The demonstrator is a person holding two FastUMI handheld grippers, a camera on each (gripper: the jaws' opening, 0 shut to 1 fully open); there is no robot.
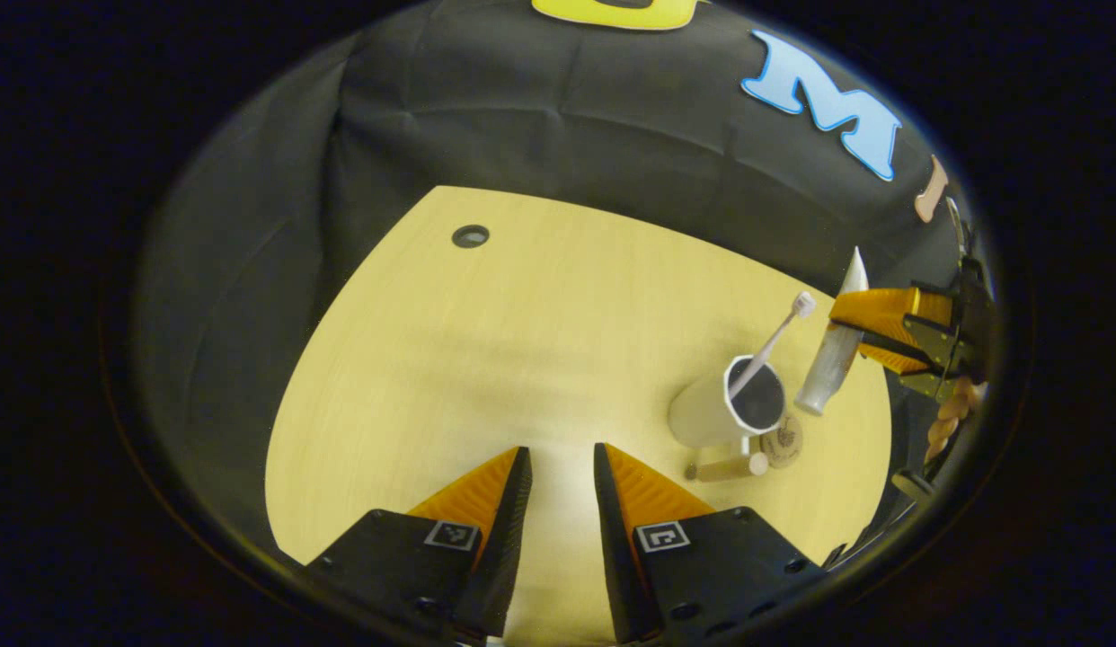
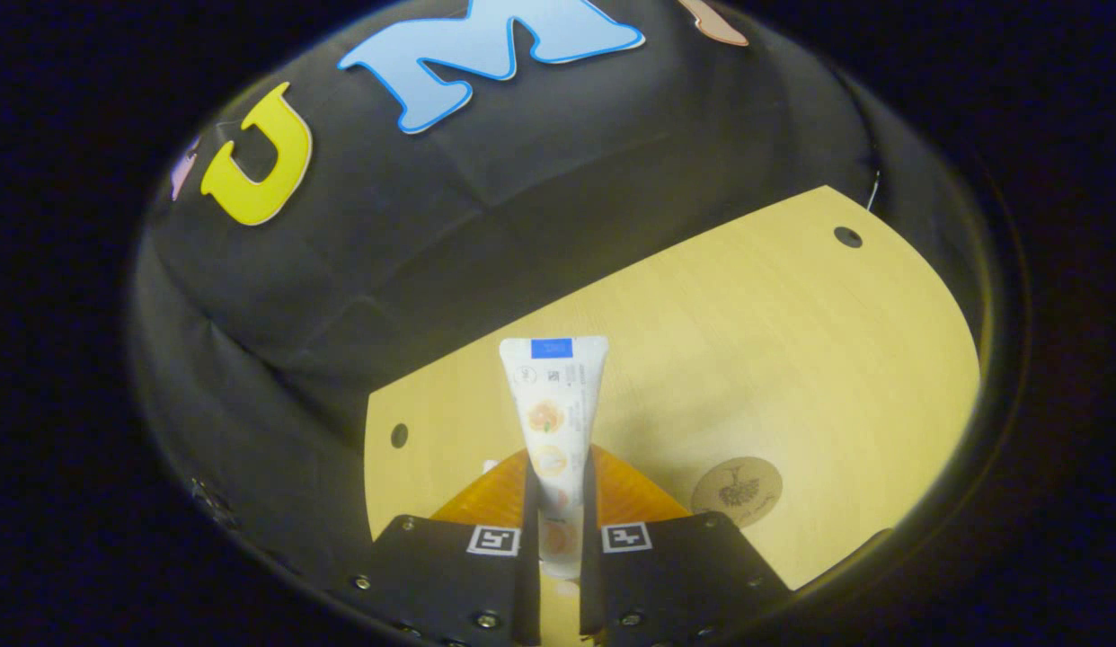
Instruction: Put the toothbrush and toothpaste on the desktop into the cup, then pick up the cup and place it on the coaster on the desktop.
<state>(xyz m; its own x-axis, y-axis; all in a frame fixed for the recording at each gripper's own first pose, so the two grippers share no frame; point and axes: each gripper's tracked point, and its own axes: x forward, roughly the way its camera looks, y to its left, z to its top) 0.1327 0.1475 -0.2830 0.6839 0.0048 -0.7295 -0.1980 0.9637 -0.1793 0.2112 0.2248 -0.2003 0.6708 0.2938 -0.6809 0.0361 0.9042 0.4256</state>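
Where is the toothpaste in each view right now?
Left gripper view: toothpaste at far right, held off the desk by the right gripper, beside the cup.
Right gripper view: toothpaste bottom centre, upright between the fingers.
Shared landmark: the coaster.

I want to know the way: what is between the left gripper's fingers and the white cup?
In the left gripper view, only bare desktop lies between the left gripper and the cup, which holds the toothbrush.

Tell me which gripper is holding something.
The right gripper: its fingers clamp the toothpaste, held off the desk. The left gripper is open, holding nothing.
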